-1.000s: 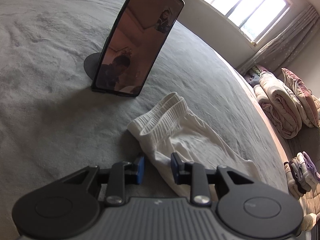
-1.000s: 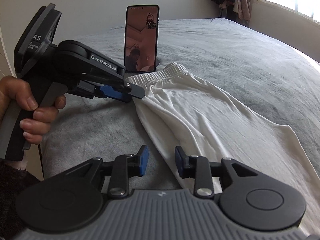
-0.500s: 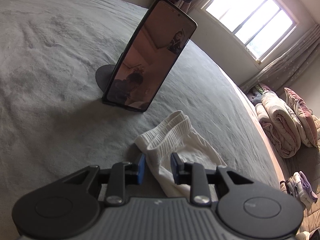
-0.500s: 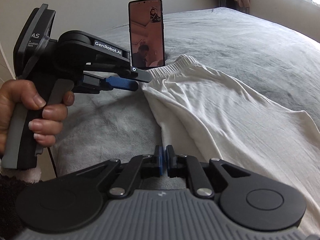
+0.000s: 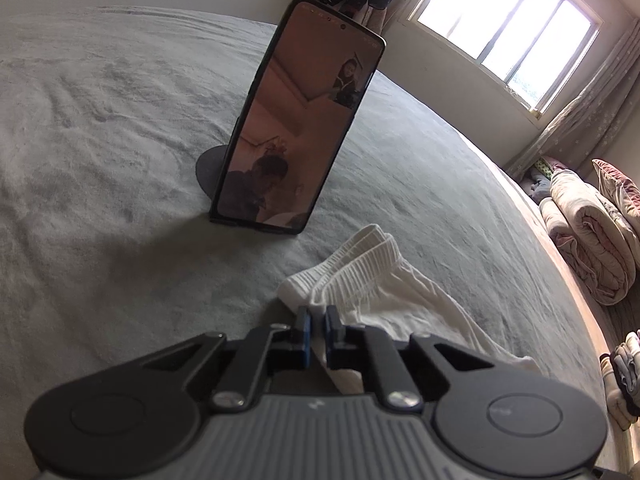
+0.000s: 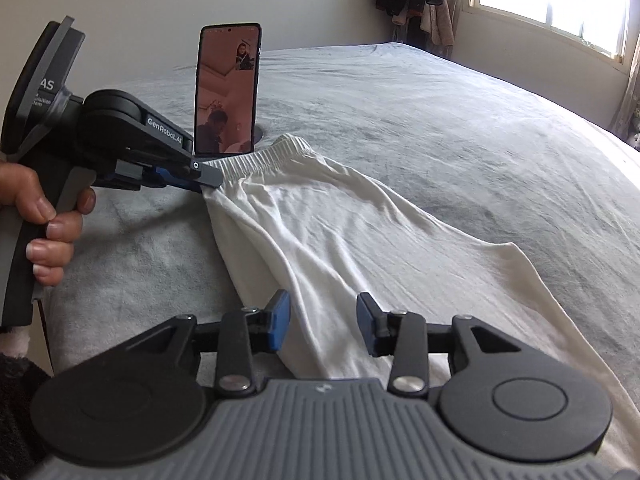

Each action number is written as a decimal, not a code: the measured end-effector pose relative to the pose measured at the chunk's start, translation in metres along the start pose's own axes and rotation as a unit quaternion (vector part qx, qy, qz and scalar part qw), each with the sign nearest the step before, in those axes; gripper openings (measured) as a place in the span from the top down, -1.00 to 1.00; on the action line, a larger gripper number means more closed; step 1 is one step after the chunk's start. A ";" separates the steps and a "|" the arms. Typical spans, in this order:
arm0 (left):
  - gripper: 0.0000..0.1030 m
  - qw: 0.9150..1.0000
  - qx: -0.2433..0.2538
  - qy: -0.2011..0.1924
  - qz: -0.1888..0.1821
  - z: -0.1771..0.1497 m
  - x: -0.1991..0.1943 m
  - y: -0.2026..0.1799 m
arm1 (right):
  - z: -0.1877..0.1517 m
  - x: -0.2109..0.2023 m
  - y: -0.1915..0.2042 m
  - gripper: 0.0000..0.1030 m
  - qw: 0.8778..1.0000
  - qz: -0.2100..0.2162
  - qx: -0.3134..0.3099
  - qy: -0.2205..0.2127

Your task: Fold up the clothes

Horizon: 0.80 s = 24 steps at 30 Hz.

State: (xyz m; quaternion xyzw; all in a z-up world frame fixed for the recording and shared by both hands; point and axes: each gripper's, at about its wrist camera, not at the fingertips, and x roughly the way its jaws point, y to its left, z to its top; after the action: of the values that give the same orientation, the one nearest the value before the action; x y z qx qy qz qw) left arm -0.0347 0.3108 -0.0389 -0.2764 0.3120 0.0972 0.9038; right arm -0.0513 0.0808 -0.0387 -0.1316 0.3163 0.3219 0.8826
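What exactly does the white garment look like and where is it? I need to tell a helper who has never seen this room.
On the wide grey bed, look just in front of the phone propped upright on a stand. The white garment lies there flat with its ribbed elastic waistband nearest the phone. It is the only white cloth spread on the blanket.

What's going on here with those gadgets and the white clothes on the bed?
A person is folding white shorts spread on a grey bed, using hand-held tongs instead of bare hands. The left tongs have just closed on the edge near the elastic waistband. The right tongs have just been opening and stand apart over the cloth lower down, not pinching it. A phone stands propped behind the shorts.
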 end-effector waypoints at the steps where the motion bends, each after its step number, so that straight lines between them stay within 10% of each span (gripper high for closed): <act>1: 0.90 1.000 0.005 -0.009 0.001 0.000 -0.002 -0.001 | -0.001 0.000 0.002 1.00 1.000 0.008 -0.001 0.002; 14: 0.80 0.999 0.037 -0.006 0.038 -0.002 0.007 -0.004 | -0.007 0.007 0.015 0.72 0.998 0.054 -0.006 0.026; 24: 0.55 0.999 -0.036 -0.001 -0.027 0.006 -0.006 0.017 | 0.009 0.006 0.012 0.61 0.997 0.076 0.011 0.011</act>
State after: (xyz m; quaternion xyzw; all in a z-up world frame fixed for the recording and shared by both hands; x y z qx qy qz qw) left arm -0.0422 0.3282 -0.0385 -0.3166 0.3002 0.0843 0.8959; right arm -0.0516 0.0965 -0.0360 -0.1008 0.3382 0.3835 0.8535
